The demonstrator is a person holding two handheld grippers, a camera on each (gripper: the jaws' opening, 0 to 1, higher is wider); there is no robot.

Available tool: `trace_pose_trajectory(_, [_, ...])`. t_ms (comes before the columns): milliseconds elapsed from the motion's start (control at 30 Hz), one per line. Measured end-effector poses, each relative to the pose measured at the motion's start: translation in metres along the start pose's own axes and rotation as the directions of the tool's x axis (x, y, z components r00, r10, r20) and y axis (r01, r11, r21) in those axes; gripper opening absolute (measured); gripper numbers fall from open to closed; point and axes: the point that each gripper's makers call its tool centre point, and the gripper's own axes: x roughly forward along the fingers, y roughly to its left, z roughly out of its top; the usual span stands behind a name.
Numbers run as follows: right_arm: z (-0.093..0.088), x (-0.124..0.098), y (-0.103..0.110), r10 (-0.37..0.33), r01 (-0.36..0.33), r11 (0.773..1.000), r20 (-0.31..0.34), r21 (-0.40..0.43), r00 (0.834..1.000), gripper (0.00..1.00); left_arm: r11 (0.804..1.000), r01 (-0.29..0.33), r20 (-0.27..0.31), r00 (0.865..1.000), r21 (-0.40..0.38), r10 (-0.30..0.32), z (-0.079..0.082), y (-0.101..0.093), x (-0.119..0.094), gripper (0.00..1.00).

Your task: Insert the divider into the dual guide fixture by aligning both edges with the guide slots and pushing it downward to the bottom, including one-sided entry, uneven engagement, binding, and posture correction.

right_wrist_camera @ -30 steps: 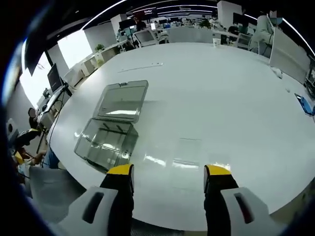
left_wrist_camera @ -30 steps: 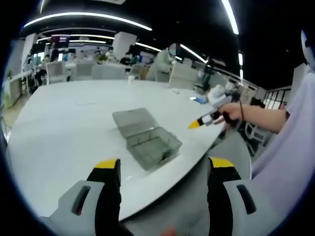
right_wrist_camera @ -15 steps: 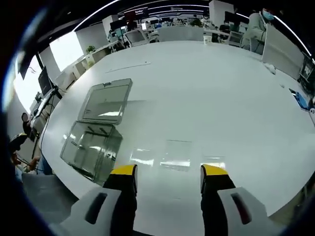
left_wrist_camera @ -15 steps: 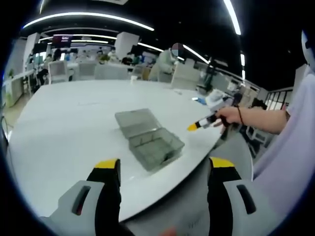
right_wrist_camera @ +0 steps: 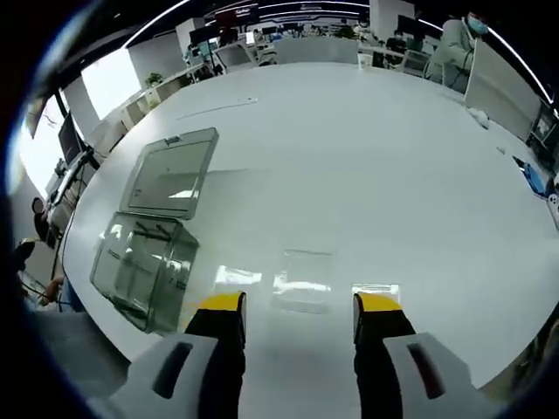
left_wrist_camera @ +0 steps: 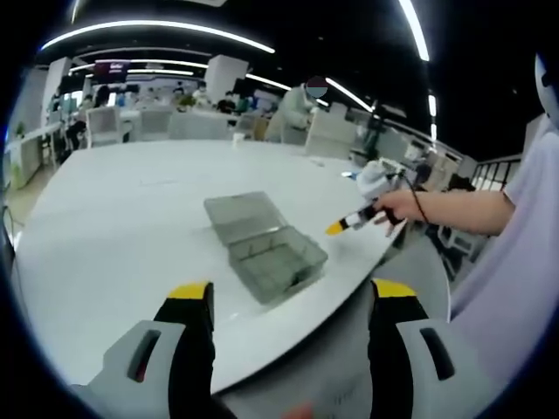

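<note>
Clear box point(right_wrist_camera: 144, 253), lid open, sits near the white surface point(right_wrist_camera: 367, 166) edge; both tongs point(left_wrist_camera: 293, 301) point(right_wrist_camera: 299, 307) wide, empty; broad open room beyond.

clear divider point(right_wrist_camera: 301, 281) barely distinct from table glare, box point(left_wrist_camera: 266, 249) compartments blurred, distant office people too small to tell

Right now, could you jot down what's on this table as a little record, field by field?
table: white table, large and round-edged
box: clear box near the table's edge, its lid open and lying flat
divider: clear divider flat on the table, just ahead of the right gripper
left gripper: open, holding nothing, back from the box
right gripper: open, holding nothing, low over the divider
background: office desks, people
</note>
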Motion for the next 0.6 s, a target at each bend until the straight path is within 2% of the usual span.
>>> trace_pose_trajectory(600, [-0.012,0.019,-0.004,-0.024,0.024,1.0,-0.062,-0.014,0.998,0.43,0.999,-0.043,0.005,0.999,-0.026,0.043,-0.003,0.007,-0.006,0.7])
